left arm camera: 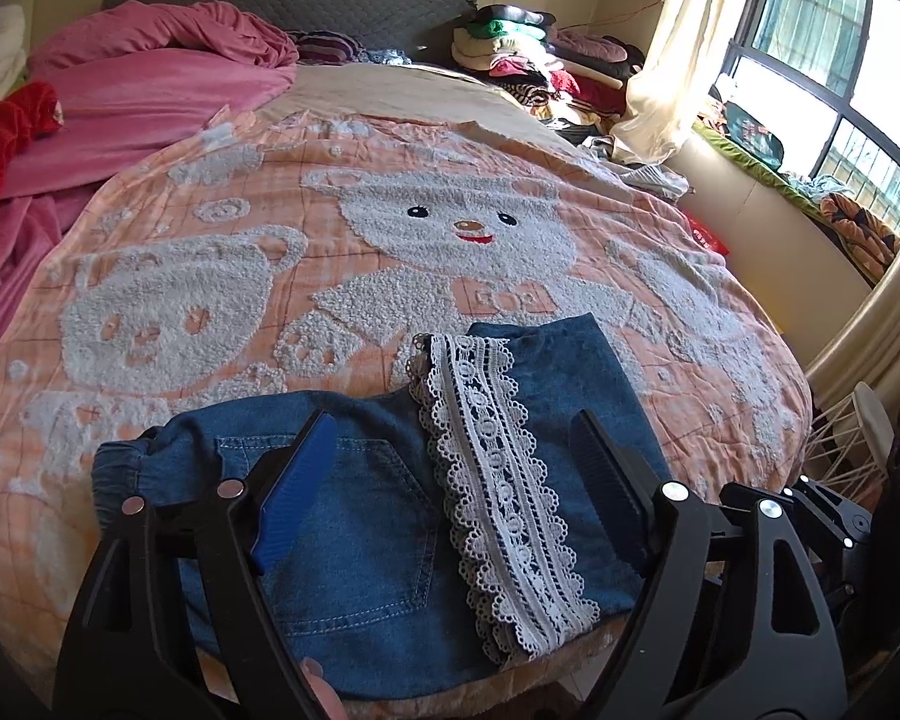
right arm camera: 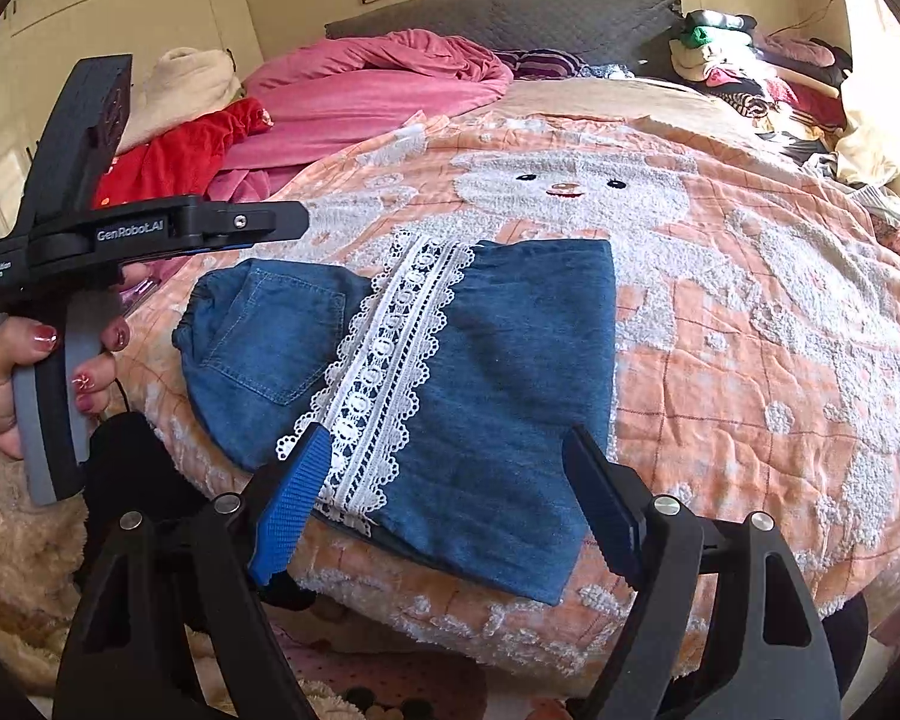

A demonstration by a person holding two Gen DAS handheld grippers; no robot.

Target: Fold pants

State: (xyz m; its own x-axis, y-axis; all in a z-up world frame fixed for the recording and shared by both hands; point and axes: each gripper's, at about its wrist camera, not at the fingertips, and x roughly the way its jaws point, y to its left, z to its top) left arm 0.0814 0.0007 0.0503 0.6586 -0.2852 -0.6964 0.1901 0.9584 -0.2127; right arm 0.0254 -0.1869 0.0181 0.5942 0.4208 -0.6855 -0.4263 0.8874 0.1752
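The folded blue denim pants [right arm camera: 450,360] with a white lace band [right arm camera: 384,360] were seen lying on the bed's peach teddy-bear blanket [right arm camera: 750,330], long axis crosswise. The left hand-held gripper [left arm camera: 456,468] and right hand-held gripper [right arm camera: 444,480] were held released, empty, just above the near edge, equally close.

Bright daylight from the window [left arm camera: 822,60], glare there, fisheye-bent dark corners.
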